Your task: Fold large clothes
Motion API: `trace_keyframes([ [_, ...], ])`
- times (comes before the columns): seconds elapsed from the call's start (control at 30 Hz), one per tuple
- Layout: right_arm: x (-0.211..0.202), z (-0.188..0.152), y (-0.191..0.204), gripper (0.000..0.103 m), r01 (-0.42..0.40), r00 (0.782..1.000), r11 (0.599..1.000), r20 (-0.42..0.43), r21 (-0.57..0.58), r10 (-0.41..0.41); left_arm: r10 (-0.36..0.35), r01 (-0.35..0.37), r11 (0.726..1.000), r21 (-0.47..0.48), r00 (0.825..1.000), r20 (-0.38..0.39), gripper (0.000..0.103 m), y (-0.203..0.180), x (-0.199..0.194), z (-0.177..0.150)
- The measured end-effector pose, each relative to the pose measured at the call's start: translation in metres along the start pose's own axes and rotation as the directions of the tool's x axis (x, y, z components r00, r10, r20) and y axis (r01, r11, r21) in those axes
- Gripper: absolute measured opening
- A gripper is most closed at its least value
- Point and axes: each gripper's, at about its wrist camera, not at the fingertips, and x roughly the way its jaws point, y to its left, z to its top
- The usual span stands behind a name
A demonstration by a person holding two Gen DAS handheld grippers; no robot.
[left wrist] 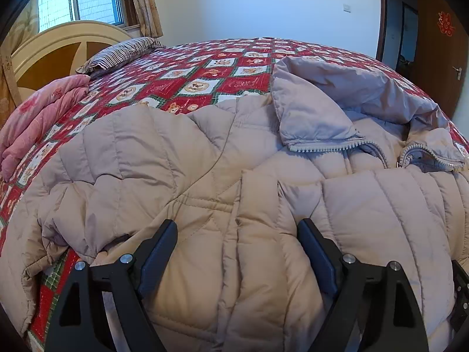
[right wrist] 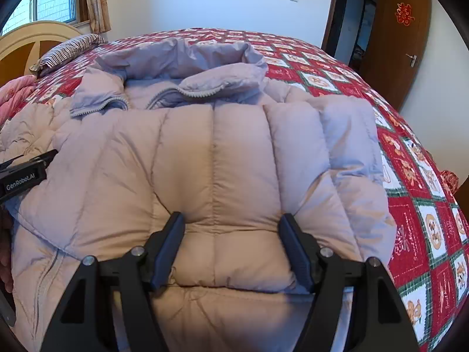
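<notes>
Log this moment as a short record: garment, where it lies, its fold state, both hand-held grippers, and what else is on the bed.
garment: beige quilted down jacket, hood at the far end, zipper open at the collar
surface: bed with red patchwork teddy-bear quilt
fold state: a padded panel lies folded over the jacket body
left hand-held gripper: open, above the jacket, holding nothing
right hand-held gripper: open, fingers either side of the folded panel, pads not pressing it
other items: striped pillow, folded pink blanket by the headboard

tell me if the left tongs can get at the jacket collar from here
Probably yes: the open left tongs hover over the jacket, and nothing lies between them and the collar farther up the bed.
</notes>
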Motion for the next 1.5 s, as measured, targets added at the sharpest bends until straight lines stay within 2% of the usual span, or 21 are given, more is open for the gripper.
trace_keyframes([
  [0.23, 0.002, 0.0, 0.002, 0.072, 0.009, 1.0, 1.0, 0.003, -0.006, -0.009, 0.001, -0.001, 1.0, 0.003, 1.0, -0.007, 0.086, -0.001, 0.0, 0.0],
  [0.33, 0.002, -0.001, 0.003, 0.072, 0.016, 1.0, 1.0, 0.004, -0.01, -0.016, -0.033, 0.033, 0.999, -0.013, 0.999, -0.028, 0.086, 0.005, -0.003, 0.005],
  [0.4, 0.0, 0.0, 0.002, 0.072, 0.006, 1.0, 1.0, 0.003, -0.004, -0.006, -0.056, 0.054, 0.998, -0.04, 0.997, -0.049, 0.086, 0.018, -0.014, 0.011],
  [0.47, -0.008, 0.001, -0.002, 0.076, -0.008, 1.0, 1.0, 0.006, -0.004, 0.008, -0.075, 0.074, 0.996, -0.051, 0.997, -0.019, 0.086, 0.037, -0.04, 0.016],
  [0.53, -0.021, 0.001, -0.004, 0.084, -0.001, 1.0, 1.0, 0.021, 0.003, 0.001, -0.075, 0.076, 0.996, -0.035, 0.996, 0.048, 0.086, 0.065, -0.069, 0.013],
  [0.6, -0.041, -0.004, -0.007, 0.091, -0.02, 0.999, 0.999, 0.051, 0.028, 0.018, -0.006, 0.006, 1.0, -0.002, 0.997, 0.08, 0.086, 0.099, -0.088, 0.004],
  [0.67, -0.055, -0.011, -0.005, 0.093, -0.052, 0.997, 0.998, 0.063, 0.031, 0.05, 0.064, -0.063, 0.998, -0.019, 0.995, 0.077, 0.086, 0.149, -0.097, -0.013],
  [0.77, -0.073, -0.024, 0.006, 0.093, -0.079, 0.994, 0.997, 0.071, -0.022, 0.08, 0.162, -0.159, 0.983, -0.091, 0.987, 0.022, 0.086, 0.222, -0.097, -0.039],
  [0.87, -0.082, -0.034, 0.018, 0.093, -0.082, 0.992, 0.994, 0.085, -0.079, 0.089, 0.243, -0.248, 0.953, -0.173, 0.969, -0.047, 0.086, 0.287, -0.096, -0.073],
  [0.93, -0.085, -0.039, 0.023, 0.093, -0.078, 0.992, 0.992, 0.095, -0.103, 0.088, 0.25, -0.265, 0.937, -0.227, 0.964, -0.091, 0.086, 0.314, -0.095, -0.094],
  [1.0, -0.087, -0.04, 0.025, 0.093, -0.079, 0.991, 0.991, 0.097, -0.105, 0.09, 0.216, -0.241, 0.928, -0.285, 0.969, -0.117, 0.086, 0.332, -0.095, -0.114],
  [1.13, -0.088, -0.043, 0.031, 0.093, -0.096, 0.99, 0.991, 0.092, -0.094, 0.105, 0.23, -0.247, 0.927, -0.281, 0.969, -0.094, 0.086, 0.327, -0.094, -0.123],
  [1.2, -0.089, -0.046, 0.033, 0.093, -0.1, 0.99, 0.991, 0.087, -0.094, 0.108, 0.261, -0.28, 0.92, -0.275, 0.96, -0.105, 0.086, 0.323, -0.093, -0.125],
  [1.3, -0.095, -0.051, 0.033, 0.093, -0.104, 0.989, 0.99, 0.092, -0.092, 0.113, 0.339, -0.361, 0.882, -0.303, 0.933, -0.123, 0.086, 0.327, -0.098, -0.127],
  [1.33, -0.097, -0.053, 0.033, 0.093, -0.106, 0.989, 0.99, 0.096, -0.09, 0.114, 0.345, -0.369, 0.872, -0.322, 0.929, -0.131, 0.086, 0.331, -0.099, -0.128],
  [1.37, -0.099, -0.055, 0.032, 0.093, -0.106, 0.988, 0.991, 0.103, -0.085, 0.115, 0.334, -0.361, 0.865, -0.349, 0.933, -0.136, 0.086, 0.334, -0.099, -0.13],
  [1.4, -0.101, -0.057, 0.03, 0.093, -0.107, 0.988, 0.991, 0.107, -0.079, 0.115, 0.295, -0.328, 0.866, -0.377, 0.945, -0.145, 0.086, 0.336, -0.098, -0.133],
  [1.5, -0.1, -0.059, 0.027, 0.093, -0.111, 0.987, 0.992, 0.111, -0.065, 0.118, 0.258, -0.291, 0.878, -0.38, 0.957, -0.135, 0.086, 0.33, -0.095, -0.133],
])
